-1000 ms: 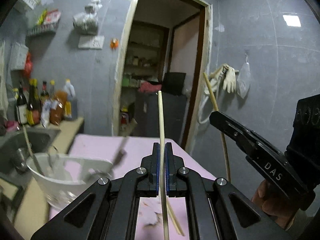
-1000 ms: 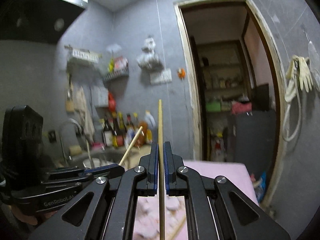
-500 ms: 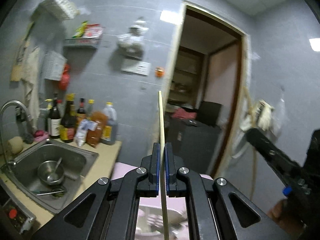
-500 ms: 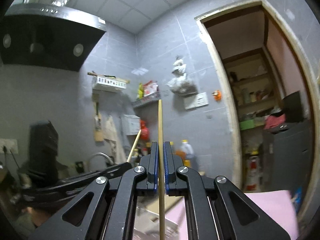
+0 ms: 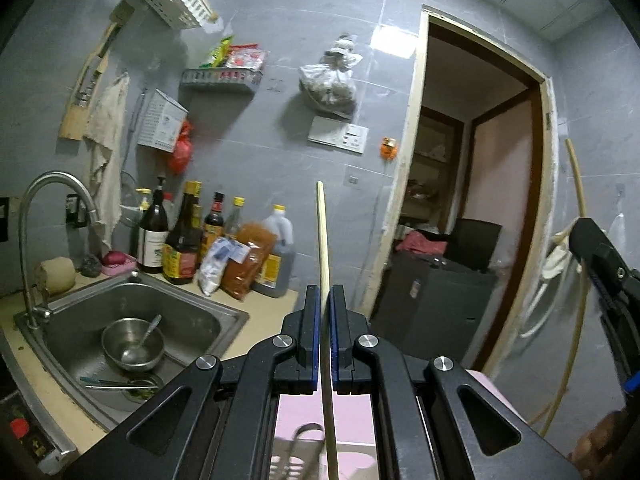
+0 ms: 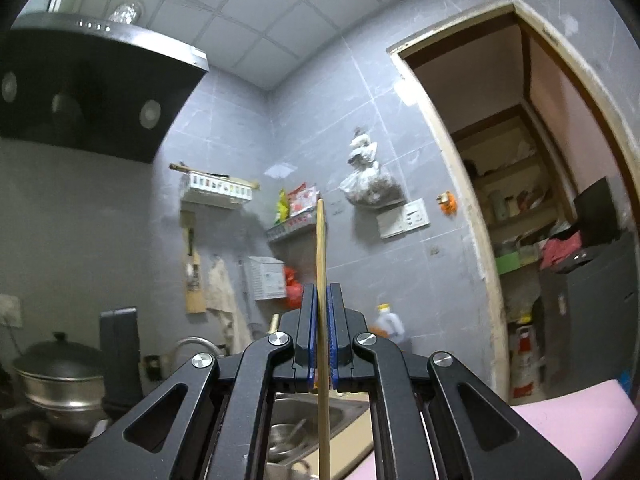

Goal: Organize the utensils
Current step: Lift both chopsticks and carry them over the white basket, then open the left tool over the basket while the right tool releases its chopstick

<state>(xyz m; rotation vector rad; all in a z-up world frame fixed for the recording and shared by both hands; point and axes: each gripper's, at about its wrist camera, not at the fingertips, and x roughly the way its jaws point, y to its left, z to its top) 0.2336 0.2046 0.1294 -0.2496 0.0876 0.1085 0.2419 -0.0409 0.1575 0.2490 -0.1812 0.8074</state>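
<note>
The left hand-held gripper (image 5: 325,334) is clamped on a pale wooden chopstick (image 5: 322,240) standing upright between its pads, above the pink tabletop (image 5: 312,412). The right hand-held gripper (image 6: 320,332) pinches a second chopstick (image 6: 320,248) likewise. Farther left sits a steel sink (image 5: 192,316) holding a bowl (image 5: 120,334), with bottles (image 5: 184,240) behind.

bowl (image 5: 133,344) in sink (image 5: 192,316), bottles (image 5: 188,240) behind
</note>
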